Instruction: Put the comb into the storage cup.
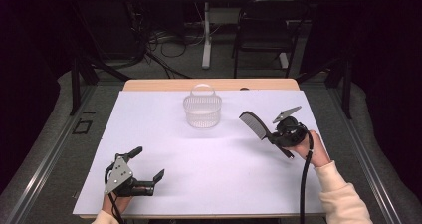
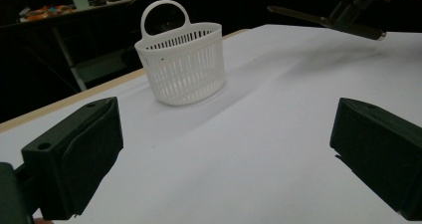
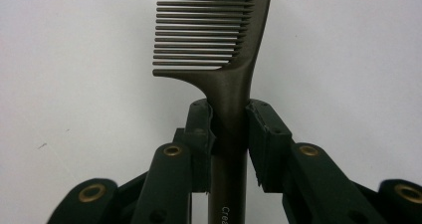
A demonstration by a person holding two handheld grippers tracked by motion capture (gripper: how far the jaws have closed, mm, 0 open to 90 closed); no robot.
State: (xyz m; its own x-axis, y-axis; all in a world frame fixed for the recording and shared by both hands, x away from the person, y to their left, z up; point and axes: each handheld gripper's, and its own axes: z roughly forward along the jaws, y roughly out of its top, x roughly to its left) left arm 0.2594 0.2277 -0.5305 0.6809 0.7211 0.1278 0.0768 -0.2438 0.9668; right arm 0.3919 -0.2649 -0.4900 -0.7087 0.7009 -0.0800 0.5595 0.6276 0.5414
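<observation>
Two grippers, one basket, one comb on a white worktop (image 1: 209, 159).

Basket (image 1: 202, 110): white plastic, slatted walls, round, with a loop handle at its far rim; stands upright at 12 o'clock on the worktop, apart from both grippers. Its inside looks empty from the high view; the left gripper view shows only its outer wall.

Comb (image 1: 255, 125): dark, wide-toothed, one row of teeth along one side, long straight handle with pale lettering near the end. Held clear of the worktop at 3 o'clock, teeth end toward the basket.

Right gripper (image 1: 276, 137): at 3 o'clock, jaws closed tight on the comb handle just below the teeth.

Left gripper (image 1: 148, 164): at 7 o'clock, low over the worktop, jaws spread wide with nothing between them, facing the basket.
</observation>
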